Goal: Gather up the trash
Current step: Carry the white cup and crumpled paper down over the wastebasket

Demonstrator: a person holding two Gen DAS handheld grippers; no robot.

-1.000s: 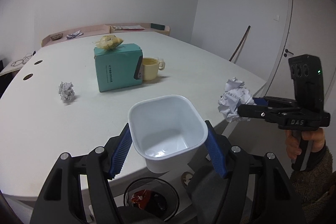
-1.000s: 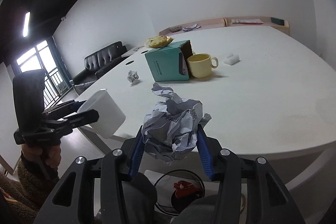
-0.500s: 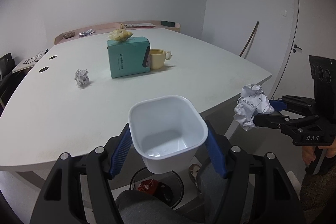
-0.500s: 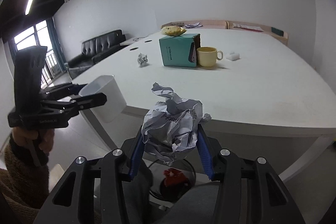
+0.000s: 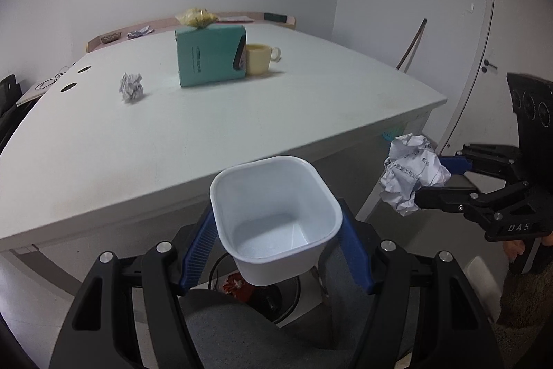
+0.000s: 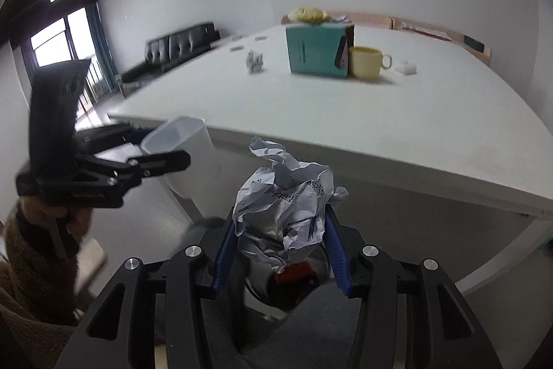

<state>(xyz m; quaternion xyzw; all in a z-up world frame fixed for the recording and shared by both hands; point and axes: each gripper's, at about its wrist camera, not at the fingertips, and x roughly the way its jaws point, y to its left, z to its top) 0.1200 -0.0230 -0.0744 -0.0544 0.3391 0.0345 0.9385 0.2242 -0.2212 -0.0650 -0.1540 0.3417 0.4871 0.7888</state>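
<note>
Bin (image 5: 276, 300) on floor directly below both grippers, red scrap visible inside. Left gripper (image 5: 276, 223) clamped on empty white tub (image 5: 273, 213), blue pads pressed to its two sides, tub upright over bin. Right gripper (image 6: 280, 230) pinching crumpled paper (image 6: 287, 206) between its pads, paper also above bin. Neither item dropped yet, by the look of it.

Farther out on table (image 5: 242, 134): second paper ball (image 5: 131, 87) lying loose, apart from teal box (image 5: 211, 56). Yellowish wad (image 5: 197, 17) sits on top of box; mug (image 5: 259, 58) touching box side. Small white block (image 6: 406, 68) beyond mug.

Judged: two pieces about to be binned; ball, likely wad, left to fetch
</note>
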